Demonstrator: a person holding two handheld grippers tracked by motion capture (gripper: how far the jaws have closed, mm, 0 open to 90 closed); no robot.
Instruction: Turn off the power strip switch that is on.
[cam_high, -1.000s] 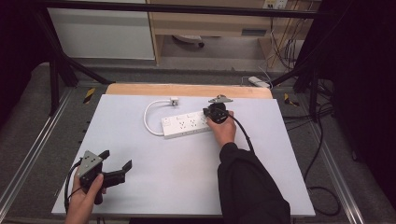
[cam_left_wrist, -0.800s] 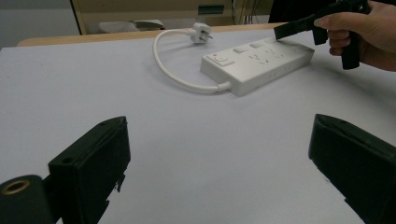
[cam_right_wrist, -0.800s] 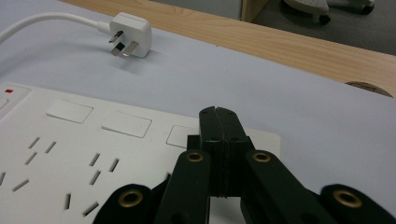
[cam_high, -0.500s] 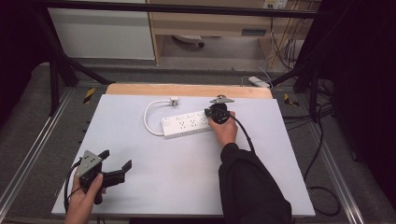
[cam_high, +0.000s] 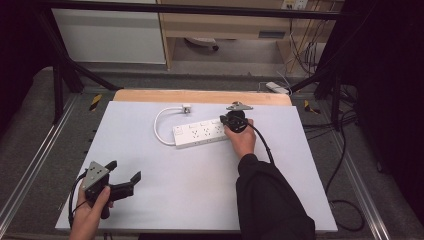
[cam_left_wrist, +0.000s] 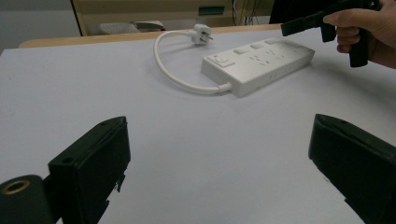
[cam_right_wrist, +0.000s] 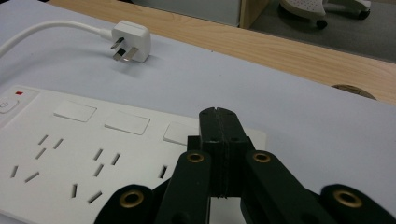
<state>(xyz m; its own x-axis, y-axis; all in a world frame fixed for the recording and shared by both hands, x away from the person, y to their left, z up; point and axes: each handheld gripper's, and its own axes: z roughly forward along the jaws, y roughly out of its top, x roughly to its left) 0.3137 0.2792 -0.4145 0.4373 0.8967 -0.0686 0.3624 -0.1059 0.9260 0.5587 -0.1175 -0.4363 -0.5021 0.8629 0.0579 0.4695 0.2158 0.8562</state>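
White power strip (cam_high: 202, 133): lies flat near the far middle of the pale worktop (cam_high: 175, 200), sockets up, switch at its left end. Its cord (cam_high: 159, 131) loops left and back to a white plug (cam_high: 186, 107) resting near the wooden far edge.

Right tool (cam_right_wrist: 218, 120): jaws pressed together, empty, tip over the strip's right end; contact with the strip probably, not certain.

Left tool (cam_high: 124, 172): jaws spread wide, empty, held at the near left corner, well apart from the strip.
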